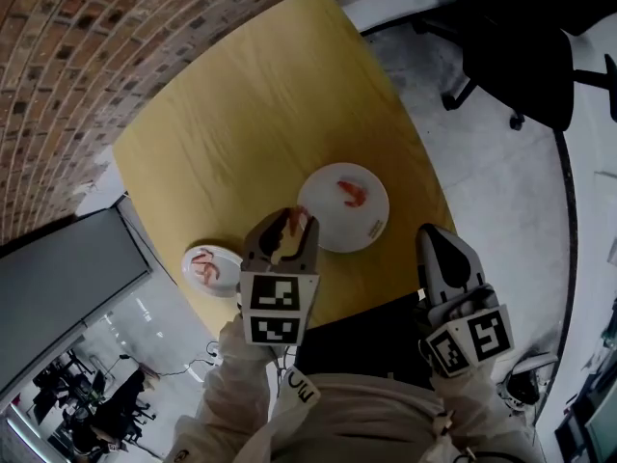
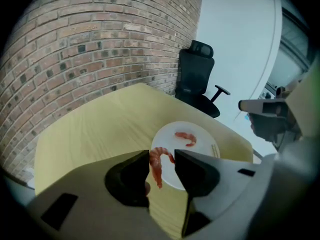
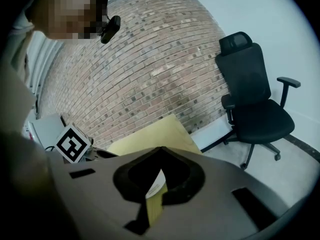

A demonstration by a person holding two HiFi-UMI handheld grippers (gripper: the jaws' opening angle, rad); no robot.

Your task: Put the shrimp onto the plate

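Shrimp [image 2: 158, 166] is pinched by its curled end between the 2 jaws of the left claw [image 1: 291, 220], and its tail hangs free below them. It is carried in the air just short of the near-left rim of the large plate [image 1: 328, 222], not yet over it. 1 other shrimp [image 1: 353, 193] lies on the far half of that plate. Left of the large plate, and apart from it, a small plate [image 1: 228, 256] with red shrimp on it is seen at the edge of the tabletop [image 1: 251, 114]. The right claw [image 1: 431, 234] is pressed together with nothing in it and is held right of the large plate, nearer the person.

The step in hand is judged to be the carry and drop. A steady pinch is called for, since only a thin curl appears to be caught and the dangling tail could be snagged on the rim. The shrimp should be brought over bare white near the plate's middle, clear of the 1 lying there. It should then be lowered close before the jaws are spread, so that a bounce or slide off is avoided. If it clings to 1 pad, a slight shake may be needed.
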